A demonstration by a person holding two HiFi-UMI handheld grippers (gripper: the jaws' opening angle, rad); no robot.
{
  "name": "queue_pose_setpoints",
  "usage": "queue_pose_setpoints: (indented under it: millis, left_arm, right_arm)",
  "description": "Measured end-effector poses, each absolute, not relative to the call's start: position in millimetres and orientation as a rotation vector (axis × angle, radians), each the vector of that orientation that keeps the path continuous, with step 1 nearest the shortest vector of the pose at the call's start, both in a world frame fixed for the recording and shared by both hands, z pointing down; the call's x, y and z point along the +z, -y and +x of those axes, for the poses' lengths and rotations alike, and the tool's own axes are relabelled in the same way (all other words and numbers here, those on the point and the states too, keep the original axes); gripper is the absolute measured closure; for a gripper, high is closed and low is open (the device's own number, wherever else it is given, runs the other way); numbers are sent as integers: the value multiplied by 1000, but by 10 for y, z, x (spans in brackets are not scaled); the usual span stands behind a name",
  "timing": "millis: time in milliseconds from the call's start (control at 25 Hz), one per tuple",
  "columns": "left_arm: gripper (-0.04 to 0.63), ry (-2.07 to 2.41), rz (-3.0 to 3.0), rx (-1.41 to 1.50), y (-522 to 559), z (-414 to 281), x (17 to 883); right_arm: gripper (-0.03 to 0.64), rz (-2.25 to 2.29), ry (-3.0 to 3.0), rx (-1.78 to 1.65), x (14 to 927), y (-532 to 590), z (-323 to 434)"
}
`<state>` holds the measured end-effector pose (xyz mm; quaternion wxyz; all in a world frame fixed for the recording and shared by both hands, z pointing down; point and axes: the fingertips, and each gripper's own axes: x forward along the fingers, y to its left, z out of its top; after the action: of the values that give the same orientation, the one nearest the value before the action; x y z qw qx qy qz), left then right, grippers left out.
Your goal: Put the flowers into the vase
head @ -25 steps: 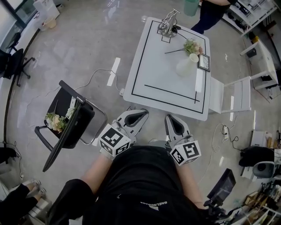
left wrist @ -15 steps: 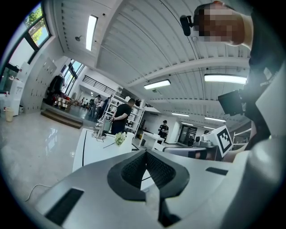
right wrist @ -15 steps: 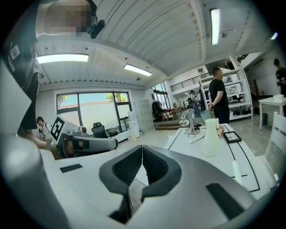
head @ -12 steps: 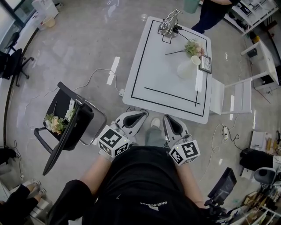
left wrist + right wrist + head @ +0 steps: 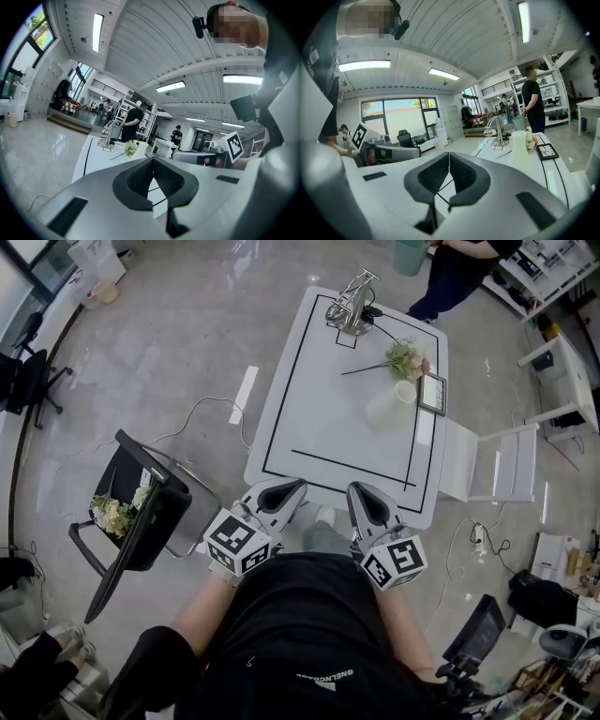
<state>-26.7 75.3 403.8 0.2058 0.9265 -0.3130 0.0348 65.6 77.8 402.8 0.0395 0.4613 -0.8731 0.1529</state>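
Note:
On the white table (image 5: 319,427) a bunch of pale flowers (image 5: 407,359) lies on its side at the far right, its stem pointing left. A white vase (image 5: 386,407) stands just in front of it. Both grippers are held close to the person's body at the table's near edge, far from both. The left gripper (image 5: 284,491) is shut with nothing in it, its pads meeting in the left gripper view (image 5: 152,161). The right gripper (image 5: 367,497) is shut and empty too (image 5: 449,157). The right gripper view shows the vase (image 5: 518,149) and flowers (image 5: 529,140) ahead.
A metal stand (image 5: 349,306) sits at the table's far end and a framed picture (image 5: 432,393) at its right edge. A black chair (image 5: 141,512) holding more flowers (image 5: 114,514) stands to the left, a white chair (image 5: 492,465) to the right. A person (image 5: 459,268) stands beyond the table.
Both grippers and the person have moved forward, so the table's near edge now lies right at the fingertips. The jaws stayed shut; nothing on the table moved.

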Motion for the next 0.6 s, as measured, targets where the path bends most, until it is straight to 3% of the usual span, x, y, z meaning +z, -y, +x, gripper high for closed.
queue_pose_setpoints:
  millis: [600]
  left_arm:
    - [591,984,2537,152,-142,248,4084]
  right_arm:
    - [604,1520,2626,605,4346,-48,1689]
